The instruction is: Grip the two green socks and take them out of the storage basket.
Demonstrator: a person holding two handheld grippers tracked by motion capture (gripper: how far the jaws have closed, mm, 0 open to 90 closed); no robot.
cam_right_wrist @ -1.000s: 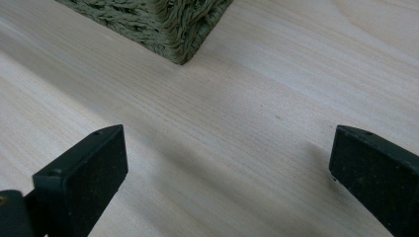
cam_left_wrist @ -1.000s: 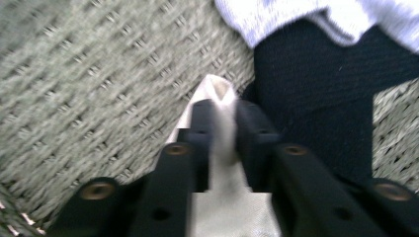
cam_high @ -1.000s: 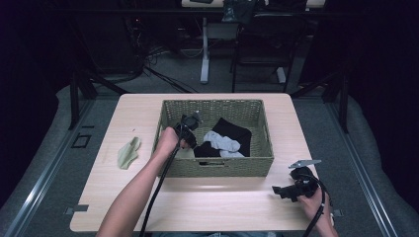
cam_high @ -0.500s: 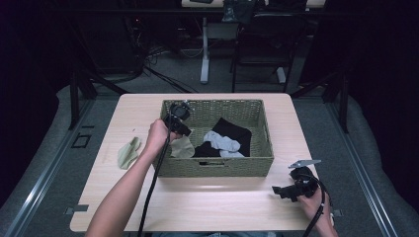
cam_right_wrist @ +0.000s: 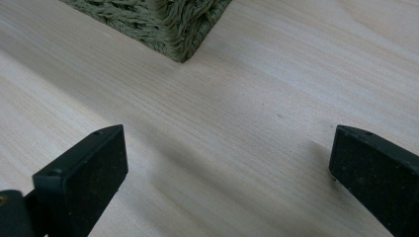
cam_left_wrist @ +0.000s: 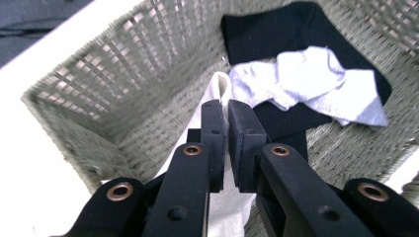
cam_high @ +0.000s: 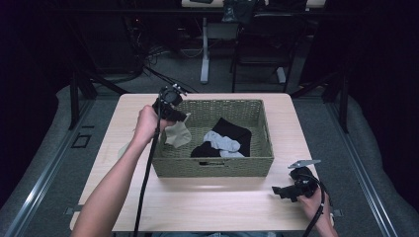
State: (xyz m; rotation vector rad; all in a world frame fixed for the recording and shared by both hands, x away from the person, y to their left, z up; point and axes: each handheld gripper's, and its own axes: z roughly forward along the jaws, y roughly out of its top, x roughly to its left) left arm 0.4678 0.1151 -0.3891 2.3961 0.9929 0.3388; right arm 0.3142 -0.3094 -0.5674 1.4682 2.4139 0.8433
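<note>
left gripper (cam_high: 174,112) clamped on beige sock (cam_high: 178,134), sock hanging over left end of basket (cam_high: 212,167) | black sock (cam_high: 232,129) and grey sock (cam_high: 222,142) inside basket | right gripper (cam_high: 285,190) spread wide, holding nothing, low over table (cam_high: 217,202) near basket corner

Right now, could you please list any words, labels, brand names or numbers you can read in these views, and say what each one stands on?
None can be read. The woven basket, the cream sock, the black socks, the white sock, the table and both grippers' black jaws carry no visible print.
</note>
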